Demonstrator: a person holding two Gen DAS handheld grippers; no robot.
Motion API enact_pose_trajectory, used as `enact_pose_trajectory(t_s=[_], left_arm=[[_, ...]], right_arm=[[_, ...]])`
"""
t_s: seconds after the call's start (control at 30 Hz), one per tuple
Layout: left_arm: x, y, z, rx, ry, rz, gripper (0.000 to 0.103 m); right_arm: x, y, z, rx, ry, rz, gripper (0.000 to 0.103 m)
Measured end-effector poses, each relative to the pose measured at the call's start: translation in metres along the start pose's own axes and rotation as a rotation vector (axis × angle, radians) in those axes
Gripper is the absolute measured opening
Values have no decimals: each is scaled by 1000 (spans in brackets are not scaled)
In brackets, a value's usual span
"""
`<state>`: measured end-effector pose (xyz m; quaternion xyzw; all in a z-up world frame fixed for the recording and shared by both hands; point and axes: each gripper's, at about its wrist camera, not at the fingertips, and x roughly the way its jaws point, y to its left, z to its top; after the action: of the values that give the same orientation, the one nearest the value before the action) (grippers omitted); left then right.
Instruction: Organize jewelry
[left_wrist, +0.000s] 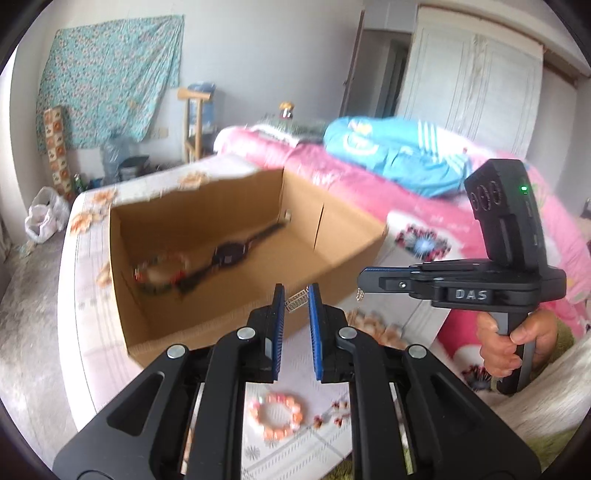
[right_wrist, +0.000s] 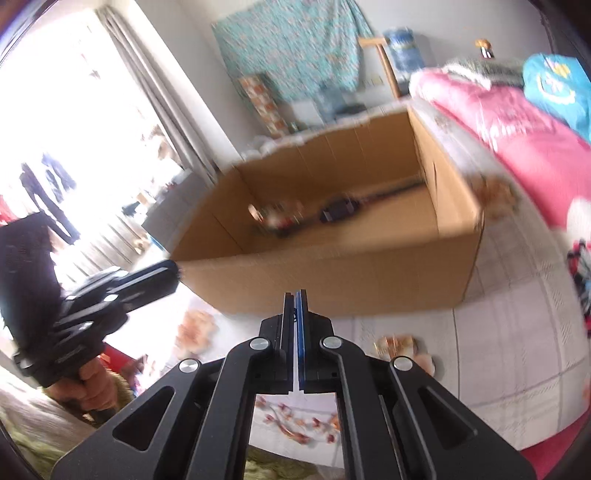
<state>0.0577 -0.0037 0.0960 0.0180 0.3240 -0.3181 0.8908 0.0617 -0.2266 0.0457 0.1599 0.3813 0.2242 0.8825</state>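
Bedroom, white floral-print bed cover (left_wrist: 85, 295) | open brown cardboard box (left_wrist: 236, 325) holding black wristwatch (left_wrist: 229, 253) | left hand-held gripper (left_wrist: 296, 297) narrowly parted around small silver chain piece (left_wrist: 297, 300), grip uncertain | right hand-held gripper (right_wrist: 295, 300) closed, nothing seen between pads | risked dropping short of box | pink beaded bracelet (left_wrist: 276, 415) left on bed.

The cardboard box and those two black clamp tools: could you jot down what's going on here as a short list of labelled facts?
Box: open cardboard box on a patterned bedspread
Inside box: black wristwatch and a beaded bracelet, both blurred
Outside box: pink bead bracelet lying on the bedspread
Left gripper: jaws apart, a small silver metal piece between them; whether it is gripped is unclear
Right gripper: jaws closed; what it holds, if anything, cannot be made out
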Motion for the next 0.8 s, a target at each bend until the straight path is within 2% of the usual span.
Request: enact_pose_trajectory(t_s=[0.17,0.27,0.37,0.47,0.63,0.8], left_arm=[[19,11,33,15,-28,7,12],[46,22,47,-14,12,32,12],[79,36,61,-77,90,13,12],[112,45,67,-117,169,6,12],[141,50,71,-131,237,-6,12],[145,55,71,-173,250,0,16]], right_arm=[[1,1,43,-18,-68,67,2],[19,-11,68,5,-48,99,2],[44,-30,90,54,6,116,2],[67,-45,106,95,59,92,2],[87,-58,123,96,106,41,2],[90,-63,132,90,105,-1,3]])
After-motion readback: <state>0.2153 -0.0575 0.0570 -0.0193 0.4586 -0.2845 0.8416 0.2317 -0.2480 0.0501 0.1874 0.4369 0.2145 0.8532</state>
